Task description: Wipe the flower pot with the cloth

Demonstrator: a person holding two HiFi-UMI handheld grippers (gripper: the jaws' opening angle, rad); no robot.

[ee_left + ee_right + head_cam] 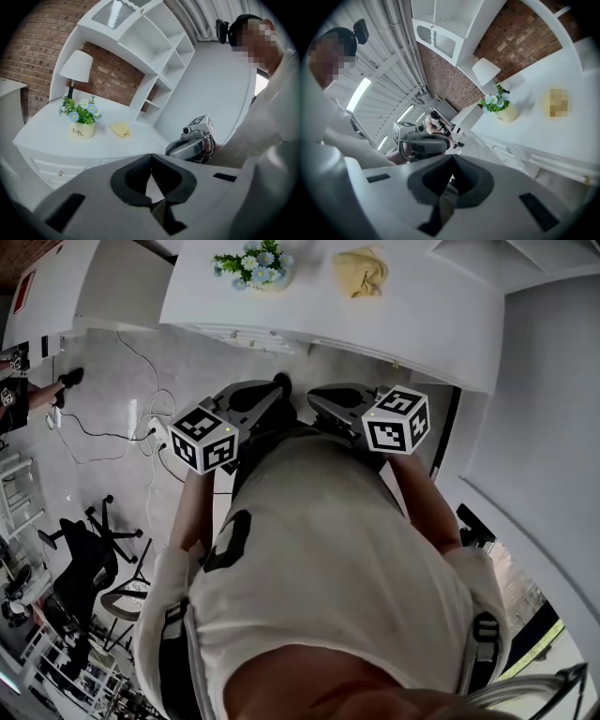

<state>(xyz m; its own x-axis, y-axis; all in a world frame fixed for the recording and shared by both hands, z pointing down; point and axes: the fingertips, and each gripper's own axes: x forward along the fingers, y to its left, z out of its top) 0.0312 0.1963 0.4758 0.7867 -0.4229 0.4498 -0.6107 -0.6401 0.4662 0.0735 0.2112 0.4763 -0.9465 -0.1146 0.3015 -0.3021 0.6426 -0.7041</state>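
Cloth (pixel 556 103) blurred, right gripper view

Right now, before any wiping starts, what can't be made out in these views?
Flower pot: head view, its flowers cover most of it.
Cloth: right gripper view, blurred over.
Lamp: left gripper view, base hidden behind the flowers.
Pot's smaller print: left gripper view, too small.

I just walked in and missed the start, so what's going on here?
A person holds a two-jaw gripper in each hand, close to the chest. The left gripper and the right gripper are both shut and empty. Ahead, on a white desk, a flower pot with blue and white flowers stands beside a yellow cloth. Neither is being touched, and the wiping has not begun.
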